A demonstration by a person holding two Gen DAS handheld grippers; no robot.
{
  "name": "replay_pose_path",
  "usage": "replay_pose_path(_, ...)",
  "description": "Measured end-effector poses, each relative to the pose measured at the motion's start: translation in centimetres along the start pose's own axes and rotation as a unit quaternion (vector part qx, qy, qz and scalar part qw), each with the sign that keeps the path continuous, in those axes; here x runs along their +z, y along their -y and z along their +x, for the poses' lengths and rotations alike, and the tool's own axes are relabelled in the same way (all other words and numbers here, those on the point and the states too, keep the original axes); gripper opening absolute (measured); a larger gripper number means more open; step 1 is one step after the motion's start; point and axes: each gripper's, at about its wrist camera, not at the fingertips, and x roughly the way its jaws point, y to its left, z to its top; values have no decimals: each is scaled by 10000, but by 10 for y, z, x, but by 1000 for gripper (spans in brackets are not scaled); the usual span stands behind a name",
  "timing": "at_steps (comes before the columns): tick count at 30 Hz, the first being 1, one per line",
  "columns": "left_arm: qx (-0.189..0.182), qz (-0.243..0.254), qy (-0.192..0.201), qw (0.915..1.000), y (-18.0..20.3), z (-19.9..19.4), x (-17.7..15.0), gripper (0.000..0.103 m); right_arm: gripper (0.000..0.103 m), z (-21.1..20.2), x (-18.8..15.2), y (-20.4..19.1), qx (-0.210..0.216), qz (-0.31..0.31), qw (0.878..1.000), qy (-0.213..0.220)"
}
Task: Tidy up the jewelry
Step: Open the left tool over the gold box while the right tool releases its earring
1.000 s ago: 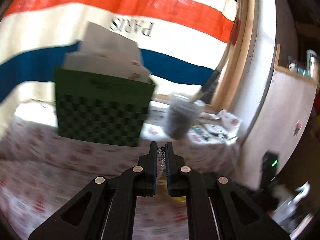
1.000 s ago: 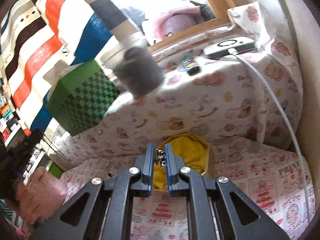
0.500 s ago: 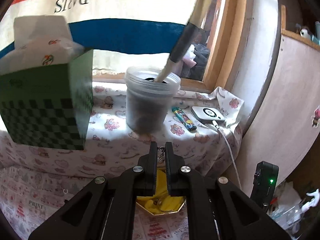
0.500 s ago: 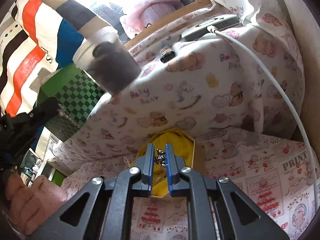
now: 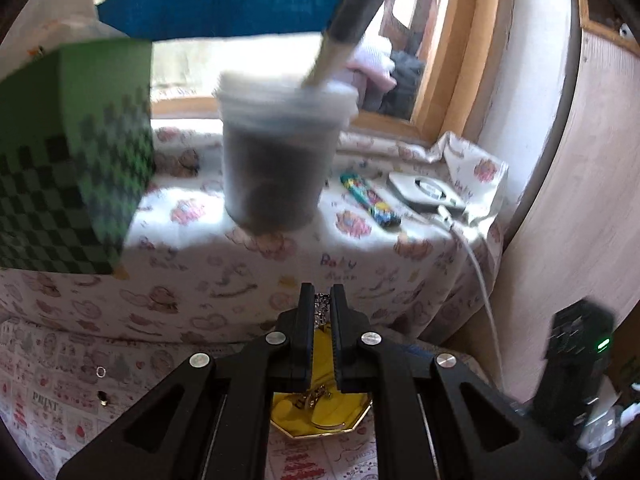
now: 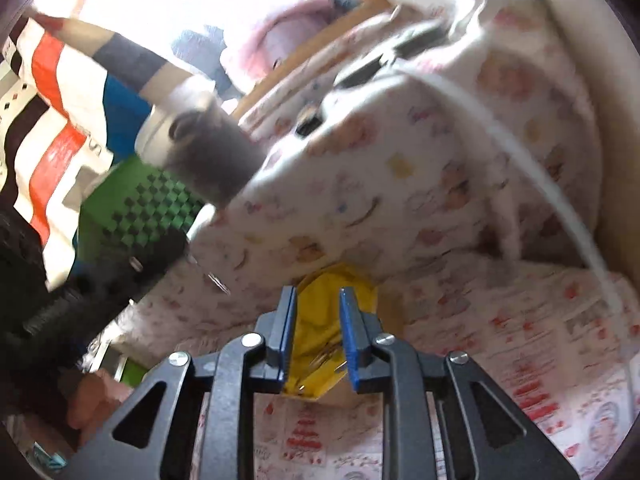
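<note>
1. One silver chain (image 5: 321,309) is clamped between the left gripper (image 5: 320,304) jaws, at twelve o'clock above the yellow-lined tray (image 5: 320,416).
2. The right gripper (image 6: 318,312) jaws are opening over the tray (image 6: 332,280), nothing between them.
3. Gold pieces (image 5: 316,394) are already deposited; a small ring (image 5: 101,371) at nine o'clock is left.

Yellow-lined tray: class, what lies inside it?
Inside the tray, yellow cloth and a gold chain show; the left gripper covers the rest.
</note>
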Motion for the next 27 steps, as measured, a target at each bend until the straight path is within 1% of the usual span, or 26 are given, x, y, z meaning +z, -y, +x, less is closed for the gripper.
replay_pose_path(2,82,77,-64,9999,4,8,-4,7,22,-6,5,6,-86,110,9998,147)
replay_pose_path(5,13,43,-208,9998,5,16,-10,7,27,-15,13,19,-244,270,9987,355)
replay_pose_path(7,1,64,-290,9996,7,21,-14,7,27,-19,16,34,-197,567,9974,404)
replay_pose_path(9,50,126,-353,9993,8,26,-18,7,27,-21,18,40,-122,708,9966,407)
replay_pose_path(11,47,164,-448,9988,7,30,-23,7,28,-24,19,40,-140,685,9965,464)
replay_pose_path(13,-8,227,-558,9982,6,32,-26,12,29,-28,20,38,-135,614,9968,498)
replay_pose_path(14,30,239,-532,9983,6,31,-28,15,29,-29,19,36,-142,570,9969,516)
replay_pose_path(16,71,250,-434,9987,5,27,-28,25,31,-29,19,31,-144,504,9972,538)
replay_pose_path(18,86,247,-362,9990,2,20,-28,26,35,-29,19,27,-118,453,9974,555)
replay_pose_path(20,179,299,-262,9990,2,13,-28,26,37,-31,19,24,-128,415,9973,591)
replay_pose_path(21,231,326,-185,9990,1,8,-27,27,40,-31,18,23,-133,411,9972,604)
replay_pose_path(23,366,379,44,9986,-1,-6,-26,36,44,-30,17,21,-145,400,9972,617)
replay_pose_path(24,410,410,138,9982,-3,-13,-24,49,46,-30,17,20,-165,388,9972,618)
replay_pose_path(25,441,465,223,9977,-4,-22,-23,65,48,-30,16,17,-215,348,9972,630)
replay_pose_path(26,484,517,322,9970,-5,-30,-22,72,50,-30,16,15,-266,296,9971,651)
replay_pose_path(27,541,539,435,9961,-7,-39,-21,82,51,-31,15,12,-339,208,9969,684)
